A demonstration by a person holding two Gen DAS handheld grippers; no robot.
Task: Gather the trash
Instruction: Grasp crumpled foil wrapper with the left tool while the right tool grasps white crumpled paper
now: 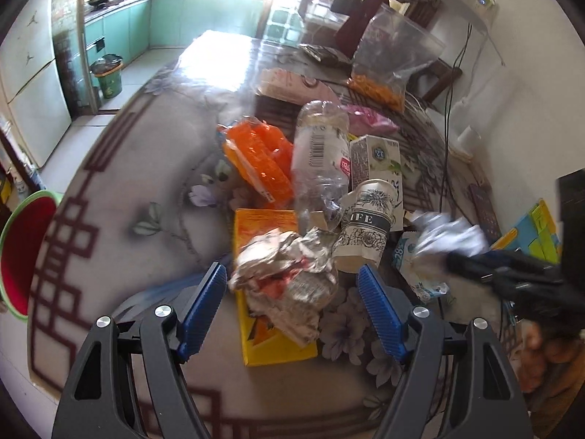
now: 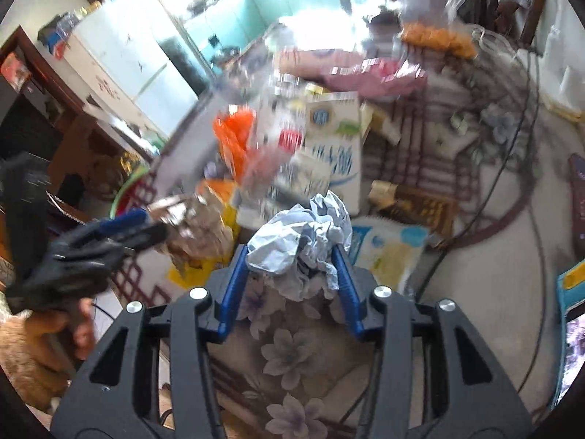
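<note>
My left gripper (image 1: 292,274) is open, its blue pads on either side of a crumpled silvery wrapper (image 1: 285,270) that lies on a flat yellow package (image 1: 270,344); the pads do not touch it. Behind it lie a patterned paper cup (image 1: 365,226), a clear plastic bottle (image 1: 318,153), an orange wrapper (image 1: 259,157) and a small carton (image 1: 376,157). My right gripper (image 2: 289,252) is shut on a crumpled white paper ball (image 2: 296,241), just above the flowered tablecloth (image 2: 292,358). The left wrist view shows that ball (image 1: 449,236) blurred at the right.
A red basin with a green rim (image 1: 22,252) sits below the table's left edge. A zip bag of orange snacks (image 1: 391,62), a pink packet (image 1: 292,84) and black cables (image 1: 446,128) occupy the far right. A blue-white packet (image 2: 391,252) lies beside the paper ball.
</note>
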